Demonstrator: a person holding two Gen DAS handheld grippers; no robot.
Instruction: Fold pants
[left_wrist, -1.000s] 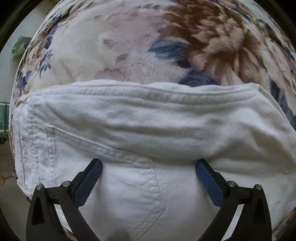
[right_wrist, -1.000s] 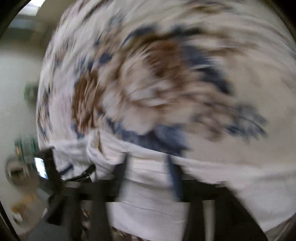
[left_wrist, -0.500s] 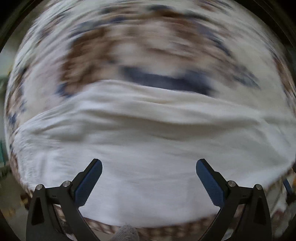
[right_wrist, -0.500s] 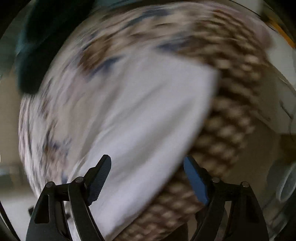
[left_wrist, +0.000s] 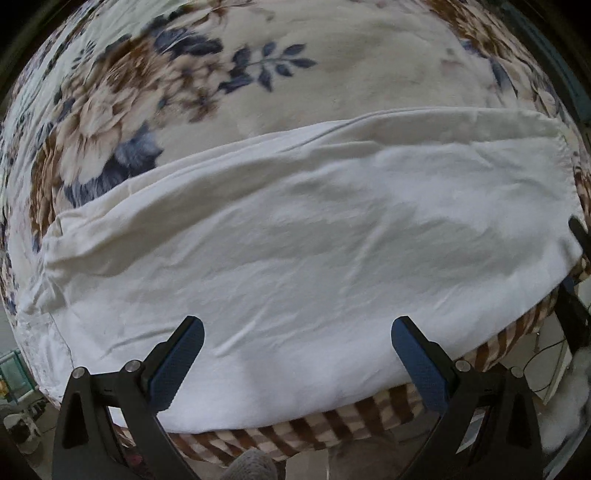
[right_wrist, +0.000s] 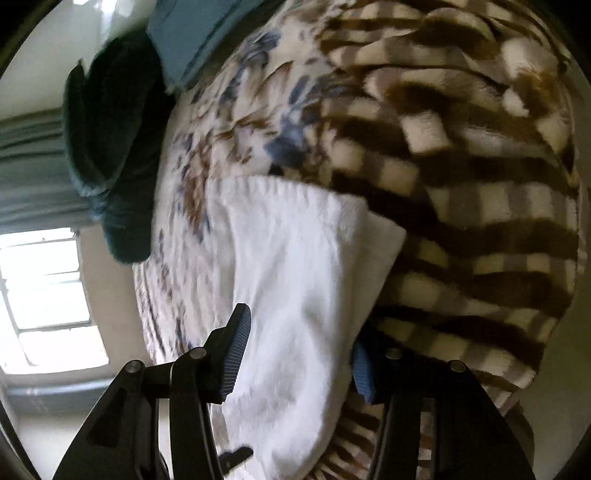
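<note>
White pants (left_wrist: 314, 229) lie flat across a floral blanket (left_wrist: 332, 66), reaching the bed's near edge. My left gripper (left_wrist: 297, 332) hovers straight above the leg part, open wide, nothing between its blue pads. In the right wrist view the hemmed end of the pants (right_wrist: 295, 258) runs between the jaws of my right gripper (right_wrist: 299, 362). Those jaws are closing. One finger (right_wrist: 236, 350) lies over the cloth, while the cloth's edge partly hides the other finger (right_wrist: 364, 373). A gap remains, and the pads do not pinch the cloth.
A brown checked border (right_wrist: 461, 184) of the blanket hangs over the bed edge (left_wrist: 332, 424). A dark green cushion (right_wrist: 110, 147) and a teal one (right_wrist: 192, 37) sit at the far end. Beyond them are a window (right_wrist: 44, 295) and a curtain (right_wrist: 29, 166).
The left gripper slid along the pants from the pocketed seat to the plain leg. The right gripper swung round to the leg's hem at the bed edge, and its jaws narrowed around the cloth.
</note>
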